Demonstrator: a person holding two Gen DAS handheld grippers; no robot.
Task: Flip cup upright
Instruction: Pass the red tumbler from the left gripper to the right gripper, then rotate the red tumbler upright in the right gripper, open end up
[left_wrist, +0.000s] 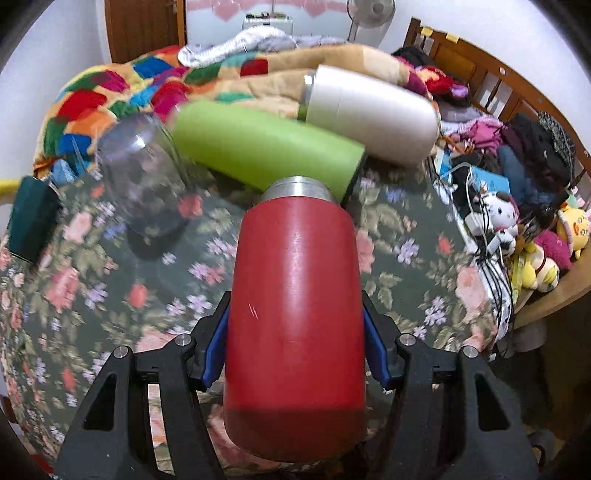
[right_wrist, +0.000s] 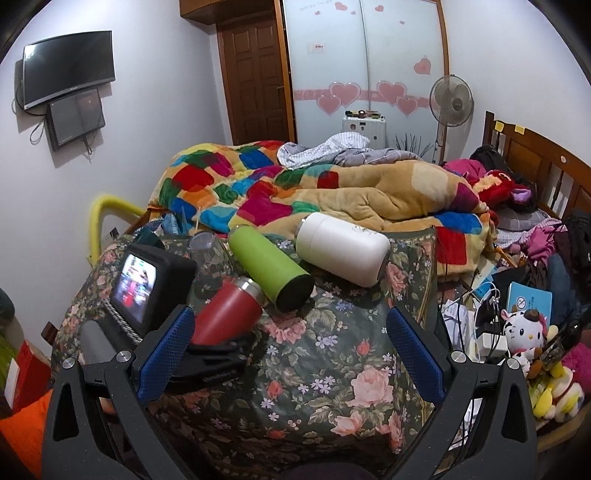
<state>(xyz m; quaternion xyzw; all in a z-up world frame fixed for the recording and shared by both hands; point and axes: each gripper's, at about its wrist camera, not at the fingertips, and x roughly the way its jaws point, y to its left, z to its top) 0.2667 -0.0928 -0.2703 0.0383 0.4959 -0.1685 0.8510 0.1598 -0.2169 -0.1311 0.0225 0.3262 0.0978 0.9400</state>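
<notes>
Pale white walls (right_wrist: 155, 122) are seen around a bed covered by a floral bedspread (right_wrist: 317, 369) and a patchwork quilt (right_wrist: 236, 181). A dark wooden door (right_wrist: 258, 81) is set beside a frosted wardrobe front with pink hearts (right_wrist: 365, 66). Two dark screens (right_wrist: 68, 66) are mounted on the left wall. A pedestal fan (right_wrist: 451, 101) is placed near the wooden headboard (right_wrist: 543, 166).

Both the left gripper (left_wrist: 295, 343) and right gripper (right_wrist: 291, 354) have matte black triangular cut-out arms, silver round pivot screws and 2 blue textured finger pads (right_wrist: 413, 354).
</notes>
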